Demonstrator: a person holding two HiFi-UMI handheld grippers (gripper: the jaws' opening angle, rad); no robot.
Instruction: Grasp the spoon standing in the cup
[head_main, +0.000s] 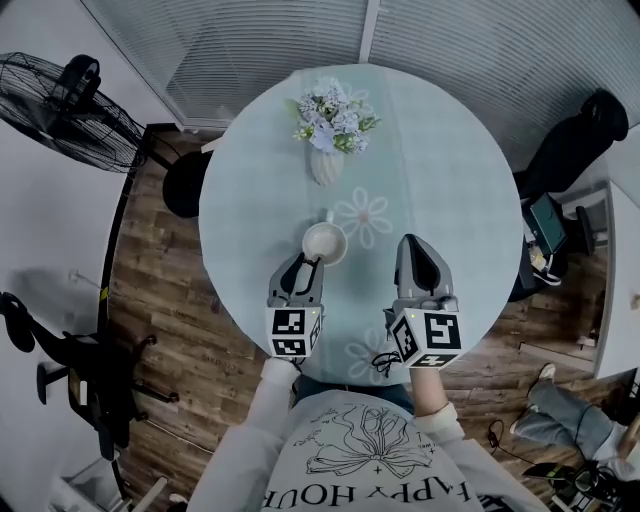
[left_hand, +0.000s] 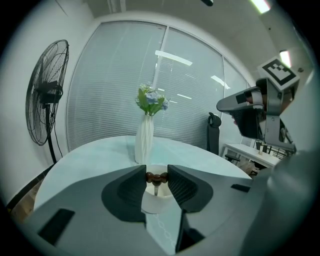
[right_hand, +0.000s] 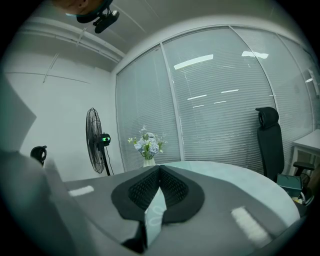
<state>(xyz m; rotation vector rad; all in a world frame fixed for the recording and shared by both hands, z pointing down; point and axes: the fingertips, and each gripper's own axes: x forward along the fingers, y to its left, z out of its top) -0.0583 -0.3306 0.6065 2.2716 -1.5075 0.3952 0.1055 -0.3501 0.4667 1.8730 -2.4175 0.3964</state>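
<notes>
1. One round, pale blue-green surface (head_main: 450, 200) printed with faint daisies fills the middle of the head view. It stands on a wood-plank floor (head_main: 190, 330) in front of closed blinds (head_main: 250, 40).
2. A black pedestal fan (head_main: 70, 110) stands off the surface's left side. A black office chair (head_main: 580, 140) stands off its right side.
3. The left tongs (head_main: 305, 263) reach forward to the near rim of the cup (head_main: 332, 240). In the left gripper view, the jaws are drawn in on the brown beaded top of the spoon (left_hand: 156, 177). Both pads touch it, so the jaws stand only as far apart as that handle is wide.
4. The right tongs (head_main: 410, 243) point forward on the right of the cup and apart from it. In the right gripper view their tips meet, with nothing between them.
5. Each pair of tongs carries a marker cube at its rear; the left one (head_main: 295, 332) sits just ahead of the person's sleeve.
6. A white ribbed vase (head_main: 327, 166) stands upright on the far half of the surface, beyond the cup. It holds a bunch of pale blue and white flowers (head_main: 333, 118).
7. The cup is white and sits upright near the middle of the surface, between the vase and the left tongs.
8. The spoon stands in the cup. Its thin metal stem runs down into the cup from the beaded top that the left tongs clamp.
</notes>
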